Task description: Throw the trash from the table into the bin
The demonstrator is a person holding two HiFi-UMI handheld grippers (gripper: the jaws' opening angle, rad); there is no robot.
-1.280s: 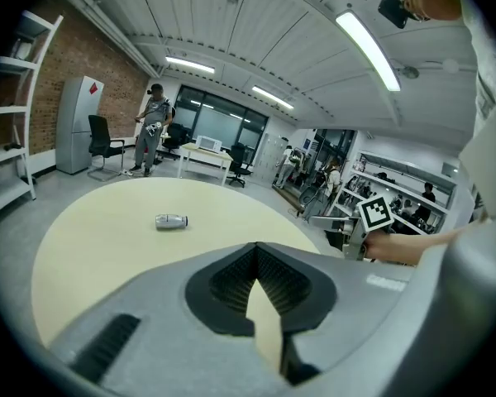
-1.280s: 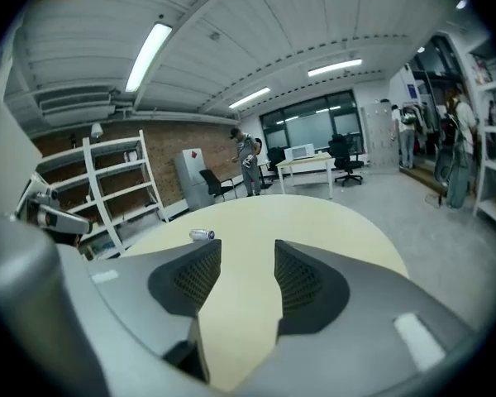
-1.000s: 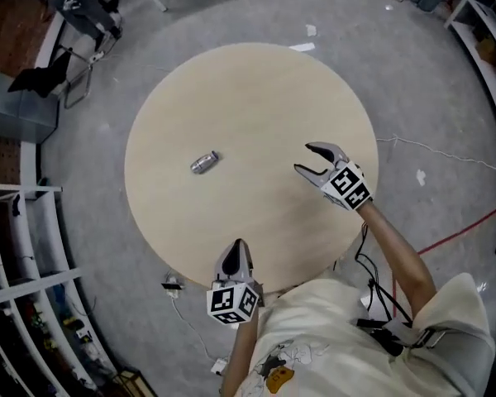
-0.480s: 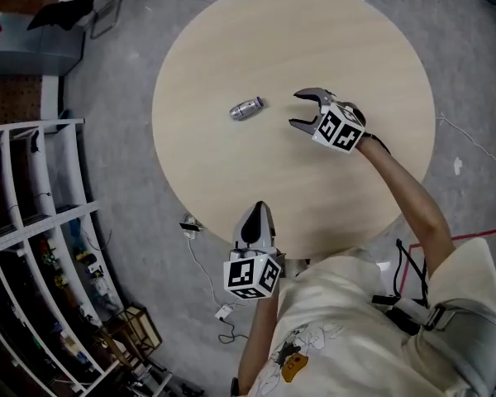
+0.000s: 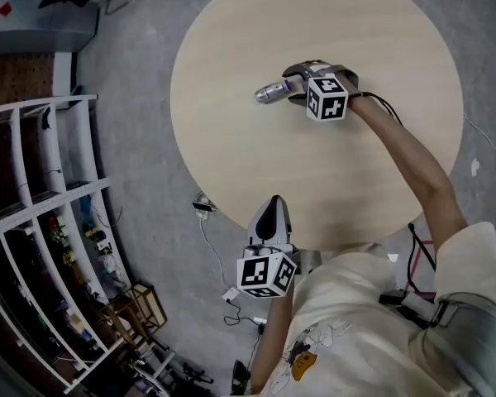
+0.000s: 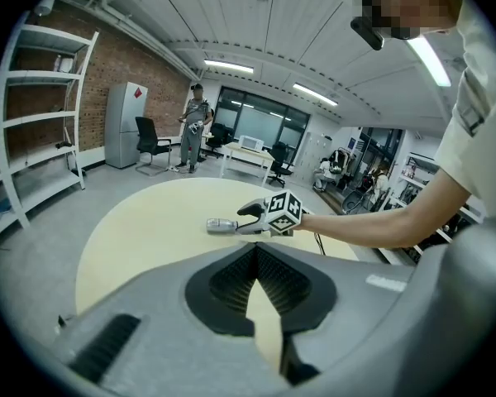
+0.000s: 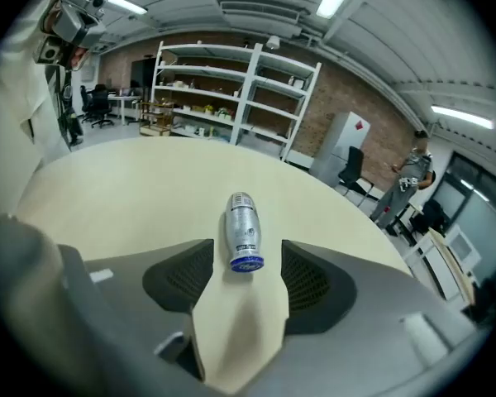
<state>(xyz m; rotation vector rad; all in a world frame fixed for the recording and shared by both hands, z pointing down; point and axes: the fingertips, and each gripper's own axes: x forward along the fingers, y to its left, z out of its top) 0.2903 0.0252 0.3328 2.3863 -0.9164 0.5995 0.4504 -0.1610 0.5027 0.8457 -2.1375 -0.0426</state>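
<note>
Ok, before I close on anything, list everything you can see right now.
round pale wooden table: one, beige, centre of head view
silver metal bottle: one, silver with blue end, lying on the table
white metal shelving rack: one, white, floor left of table
grey cabinet: one, grey, beyond the rack
loose cables: a few, floor by table's near edge
standing person: one, far across room
bin: none visible
right gripper: grey, jaws apart around bottle
left gripper: grey, jaws together, empty

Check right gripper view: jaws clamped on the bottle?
No, the right gripper has its jaws apart, a gap showing on each side of the silver bottle between their tips.
</note>
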